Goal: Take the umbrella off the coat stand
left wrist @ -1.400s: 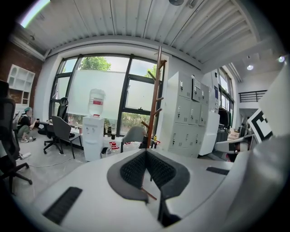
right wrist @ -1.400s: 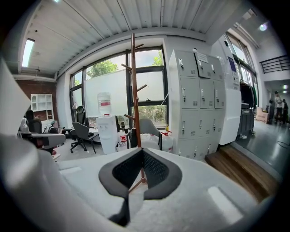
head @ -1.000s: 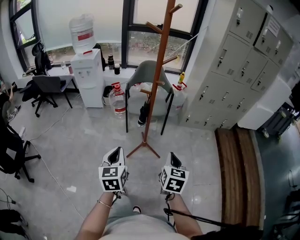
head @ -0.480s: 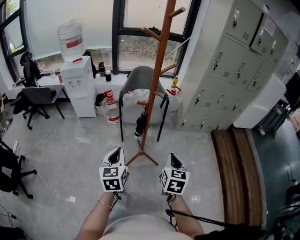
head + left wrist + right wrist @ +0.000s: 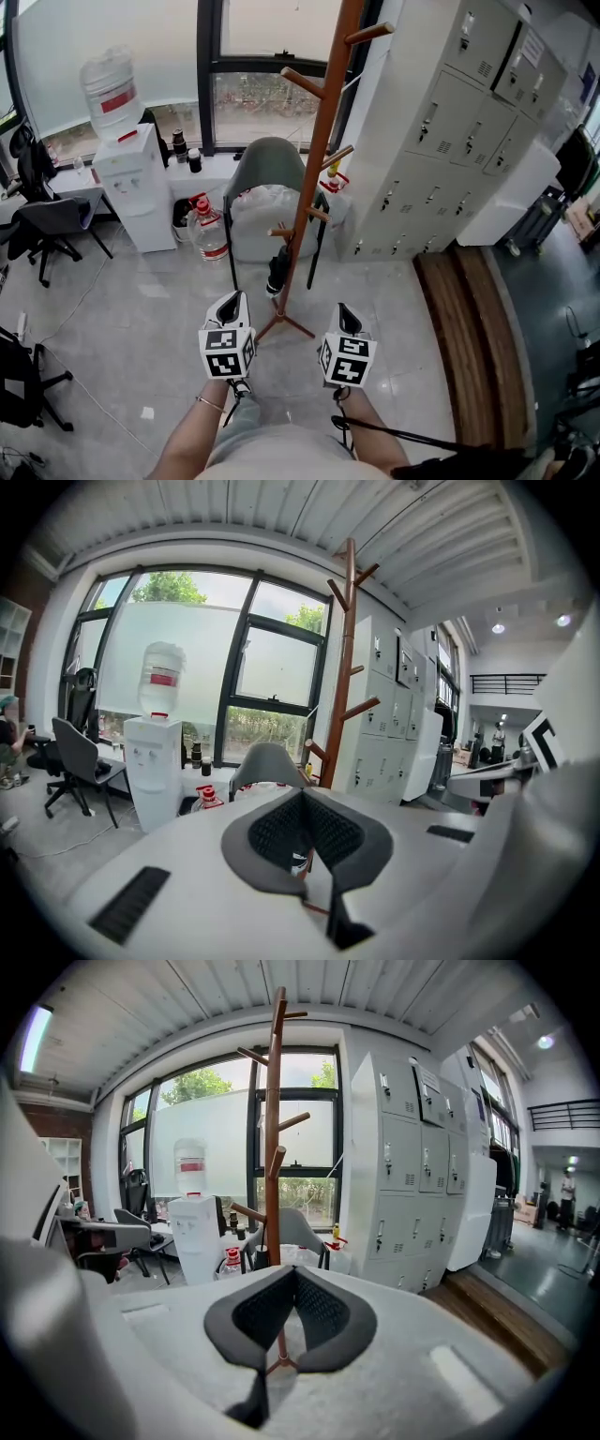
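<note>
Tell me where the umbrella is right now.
In the head view, the folded black umbrella hangs from a low peg on the left of the wooden coat stand, in front of the grey chair.

The left hand-held gripper and right hand-held gripper are white with square-marker cubes.

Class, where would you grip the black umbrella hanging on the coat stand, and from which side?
Probably grip the umbrella around its slim upper body below the low peg, coming from the near left; it hangs upright left of the pole.
</note>
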`<action>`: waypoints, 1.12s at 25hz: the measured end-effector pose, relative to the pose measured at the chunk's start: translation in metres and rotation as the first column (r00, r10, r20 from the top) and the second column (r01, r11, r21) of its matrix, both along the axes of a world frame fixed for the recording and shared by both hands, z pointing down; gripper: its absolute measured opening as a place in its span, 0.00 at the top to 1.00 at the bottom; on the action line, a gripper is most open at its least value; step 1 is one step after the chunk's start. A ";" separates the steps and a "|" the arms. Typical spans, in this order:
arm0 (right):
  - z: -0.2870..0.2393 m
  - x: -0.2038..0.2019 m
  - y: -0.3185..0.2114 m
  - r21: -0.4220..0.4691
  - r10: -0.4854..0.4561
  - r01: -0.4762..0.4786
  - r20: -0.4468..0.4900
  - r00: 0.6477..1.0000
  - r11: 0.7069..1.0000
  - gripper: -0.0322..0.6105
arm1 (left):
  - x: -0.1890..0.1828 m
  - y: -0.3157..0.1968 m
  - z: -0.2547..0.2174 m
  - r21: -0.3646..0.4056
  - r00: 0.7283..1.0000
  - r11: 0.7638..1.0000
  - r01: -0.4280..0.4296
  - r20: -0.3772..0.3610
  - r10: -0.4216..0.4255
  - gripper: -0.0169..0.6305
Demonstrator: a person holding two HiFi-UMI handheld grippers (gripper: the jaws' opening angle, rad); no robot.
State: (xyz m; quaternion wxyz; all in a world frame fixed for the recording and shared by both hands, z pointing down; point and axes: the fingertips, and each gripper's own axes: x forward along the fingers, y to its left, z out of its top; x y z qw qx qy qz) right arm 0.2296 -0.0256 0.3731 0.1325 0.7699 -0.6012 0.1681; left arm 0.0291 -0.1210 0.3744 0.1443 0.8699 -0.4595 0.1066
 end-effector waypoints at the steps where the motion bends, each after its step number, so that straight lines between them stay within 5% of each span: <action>1: -0.001 -0.001 -0.007 -0.001 0.008 -0.008 0.000 1.000 1.000 0.94 | 0.000 -0.009 -0.001 0.000 1.000 1.000 -0.008 0.002 0.008 0.97; 14: 0.006 -0.016 -0.089 -0.006 0.115 -0.114 0.013 0.993 0.993 0.94 | -0.024 -0.119 0.014 -0.036 0.999 0.998 -0.046 0.019 0.046 0.97; 28: 0.020 -0.019 -0.122 -0.034 0.061 -0.060 0.042 0.997 0.998 0.94 | -0.023 -0.131 0.036 -0.084 0.999 0.996 -0.010 0.042 0.013 0.97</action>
